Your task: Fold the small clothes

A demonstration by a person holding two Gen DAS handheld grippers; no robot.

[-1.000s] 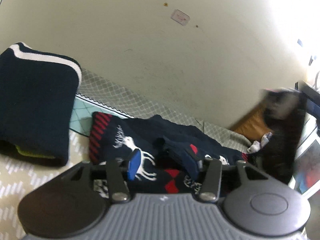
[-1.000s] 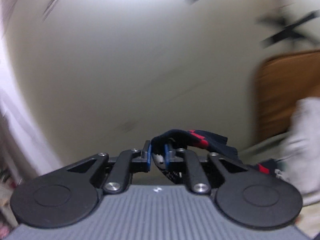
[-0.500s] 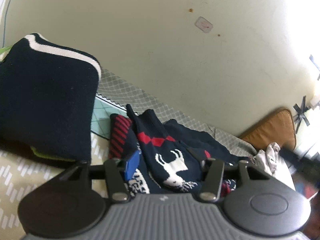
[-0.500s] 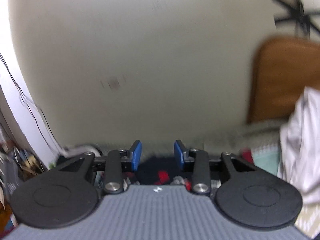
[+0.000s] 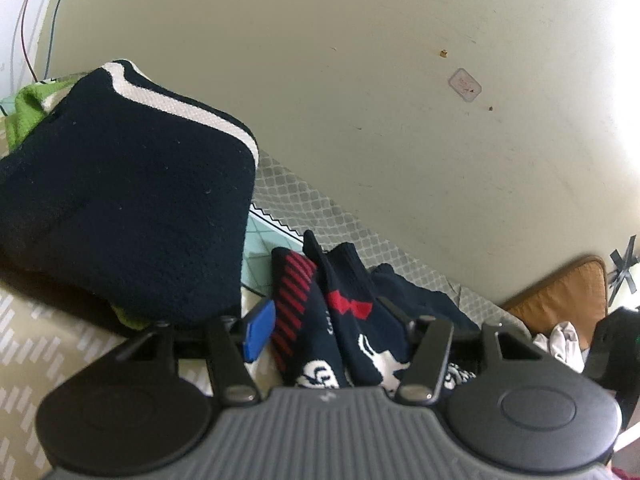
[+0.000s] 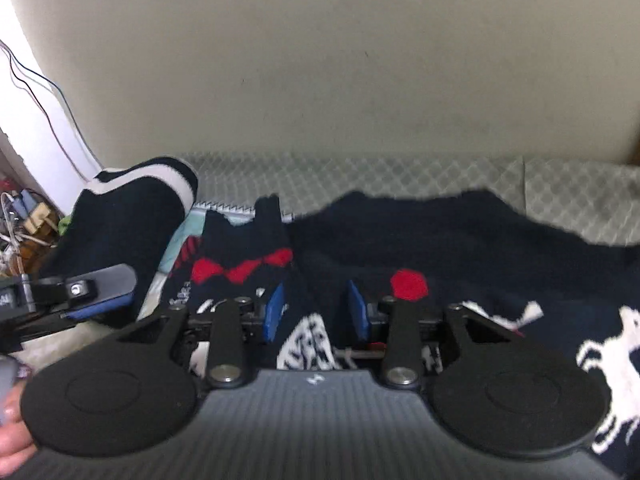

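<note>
Your left gripper [image 5: 332, 332] angles down over the bed, jaws opening, a fold of the navy knitted sweater with red diamonds and white reindeer [image 5: 348, 320] between its fingers; no pad is seen pressing. Your right gripper [image 6: 316, 312] also tilts down, its blue pads [image 6: 276, 312] parted over the same sweater, cloth between them unpinched. The sweater lies crumpled on the patterned bedspread [image 6: 400, 176] by the wall. One folded navy garment with a white stripe [image 5: 120, 208] sits beside it. Count: two garments, two grippers.
</note>
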